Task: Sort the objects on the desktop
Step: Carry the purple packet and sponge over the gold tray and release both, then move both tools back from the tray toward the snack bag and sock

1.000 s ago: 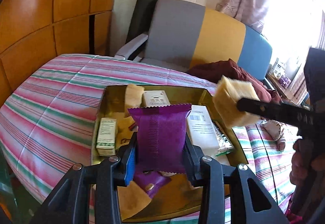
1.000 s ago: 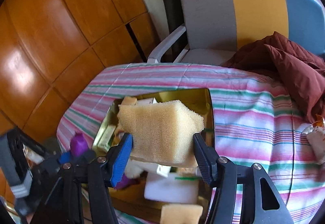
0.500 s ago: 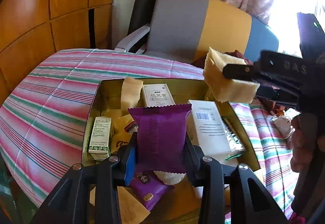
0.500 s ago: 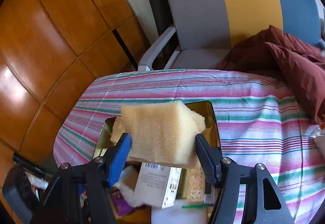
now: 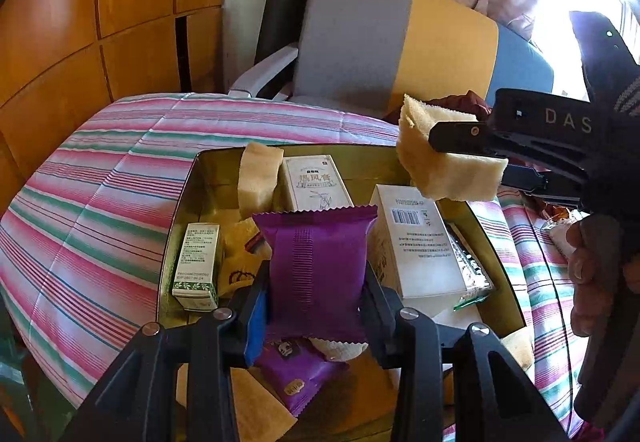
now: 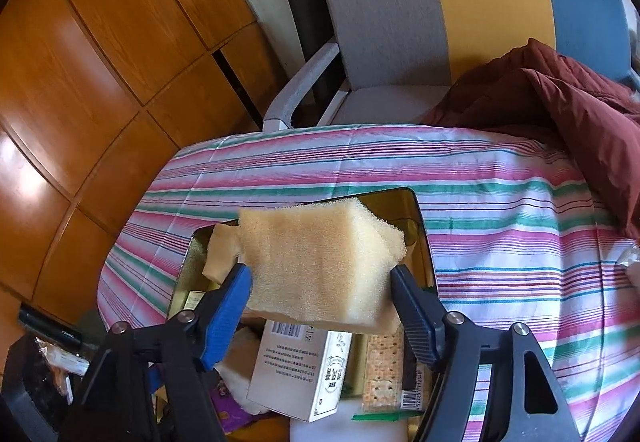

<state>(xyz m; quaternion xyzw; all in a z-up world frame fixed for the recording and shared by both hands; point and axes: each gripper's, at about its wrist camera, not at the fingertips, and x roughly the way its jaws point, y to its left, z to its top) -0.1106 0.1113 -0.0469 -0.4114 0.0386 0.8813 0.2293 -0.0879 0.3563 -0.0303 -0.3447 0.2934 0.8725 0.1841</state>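
The right gripper, jaws opening around the yellow sponge, is releasing it above the gold tray, while the left gripper clamps the purple packet over it; next, clear the right gripper sideways.

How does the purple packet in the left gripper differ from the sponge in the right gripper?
The purple packet is a smooth, flat foil pack; the sponge is a thick, porous, pale yellow block. The left gripper clamps the packet upright; the right gripper's jaws are opening around the sponge. Both hang over the gold tray.
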